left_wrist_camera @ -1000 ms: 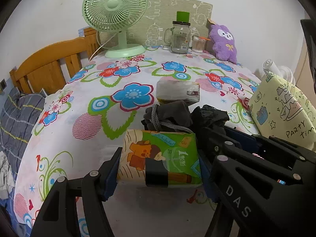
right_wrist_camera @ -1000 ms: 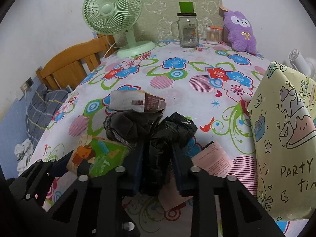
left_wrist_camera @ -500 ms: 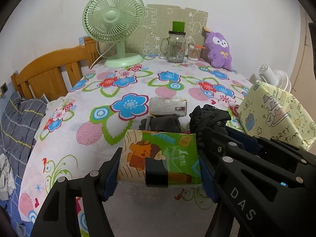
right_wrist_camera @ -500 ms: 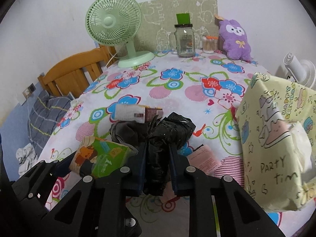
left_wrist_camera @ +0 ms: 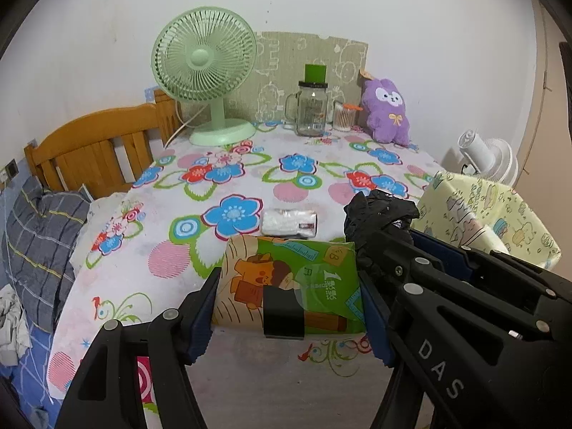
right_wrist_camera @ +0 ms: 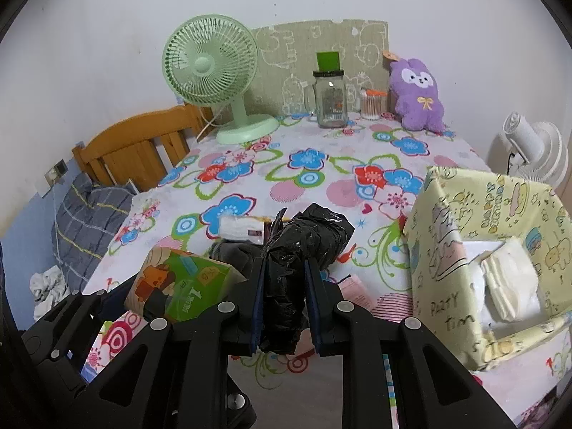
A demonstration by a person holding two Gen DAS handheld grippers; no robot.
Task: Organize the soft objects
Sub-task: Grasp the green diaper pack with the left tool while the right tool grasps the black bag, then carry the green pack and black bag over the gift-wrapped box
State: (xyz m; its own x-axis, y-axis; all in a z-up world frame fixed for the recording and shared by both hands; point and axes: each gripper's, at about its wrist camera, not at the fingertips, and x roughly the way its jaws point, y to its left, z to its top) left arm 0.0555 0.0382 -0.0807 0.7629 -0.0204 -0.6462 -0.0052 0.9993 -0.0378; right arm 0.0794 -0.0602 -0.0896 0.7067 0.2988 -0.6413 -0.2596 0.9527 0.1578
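Left wrist view, from left to right: a striped pillow (left_wrist_camera: 39, 228) lies at the left edge below a wooden headboard (left_wrist_camera: 96, 146), and a green fan (left_wrist_camera: 205, 75) stands at the upper left of the flowered tablecloth (left_wrist_camera: 171, 193). At the bottom centre the left gripper (left_wrist_camera: 287, 304) clamps a green tissue pack (left_wrist_camera: 289, 279) between its blue pads, which press on both short sides so the pack sits clear of the cloth. Just beyond it a small white packet (left_wrist_camera: 289, 222) lies on the cloth. At the top centre stand a glass jar (left_wrist_camera: 311, 109) and a purple plush toy (left_wrist_camera: 386, 111). To the right a crumpled black plastic bag (left_wrist_camera: 379, 214) pokes up from the other tool, and a yellow box (left_wrist_camera: 493, 218) fills the right edge with a white fan (left_wrist_camera: 486, 157) behind it. Right wrist view, again left to right: the same tissue pack (right_wrist_camera: 178, 282) shows at the lower left in the neighbouring tool. A grey cloth (right_wrist_camera: 236, 254) lies on the table behind it, near the white packet (right_wrist_camera: 243, 229). In the lower centre the right gripper (right_wrist_camera: 284, 307) is narrowed onto the black bag (right_wrist_camera: 304, 246), its pads squeezing the bag's lower part while the rest bulges above. A pink paper (right_wrist_camera: 357, 291) lies just right of it, and the open yellow box (right_wrist_camera: 443, 236) on the right holds white folded cloth (right_wrist_camera: 507, 282).
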